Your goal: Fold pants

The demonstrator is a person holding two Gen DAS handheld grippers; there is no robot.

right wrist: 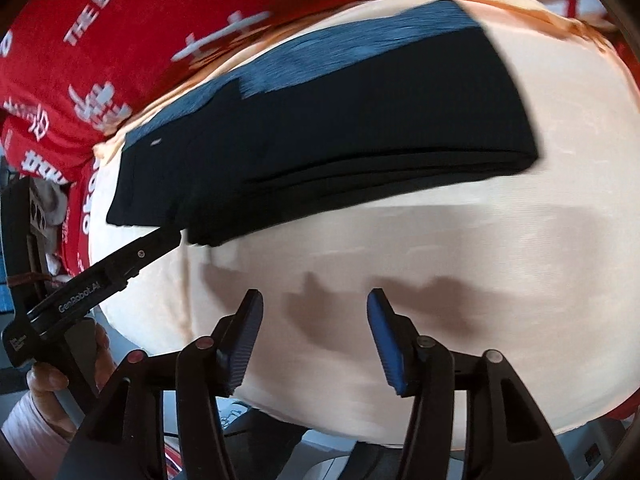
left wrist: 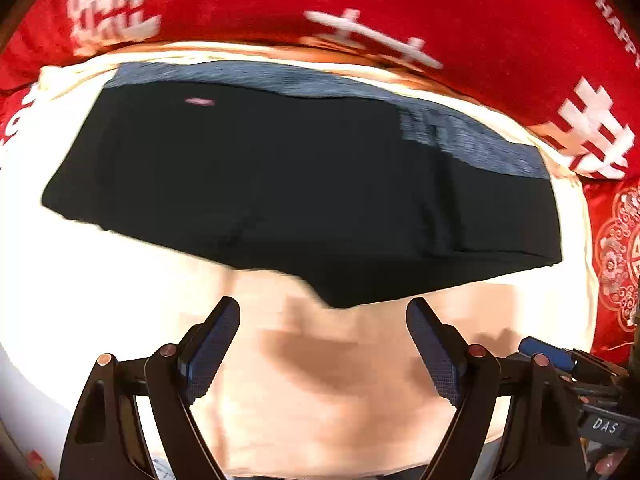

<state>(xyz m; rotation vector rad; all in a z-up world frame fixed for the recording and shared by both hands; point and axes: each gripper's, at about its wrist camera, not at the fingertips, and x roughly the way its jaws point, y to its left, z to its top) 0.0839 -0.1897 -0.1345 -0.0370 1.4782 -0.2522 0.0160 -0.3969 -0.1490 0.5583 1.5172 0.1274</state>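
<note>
The black pants [left wrist: 296, 184] lie folded into a thick stack on a cream cloth [left wrist: 320, 380], with a grey-blue waistband [left wrist: 304, 80] along the far edge. In the right wrist view the pants [right wrist: 360, 120] show several stacked layers. My left gripper [left wrist: 323, 312] is open and empty, just short of the pants' near edge. My right gripper [right wrist: 316, 304] is open and empty, a little back from the stack. In the right wrist view the left gripper [right wrist: 176, 236] reaches to the stack's near left corner.
Red fabric with white characters [left wrist: 360, 0] surrounds the cream cloth at the back and sides, and shows in the right wrist view [right wrist: 100, 40]. The right gripper's body [left wrist: 580, 364] shows at the lower right of the left wrist view. A hand [right wrist: 48, 380] holds the left gripper.
</note>
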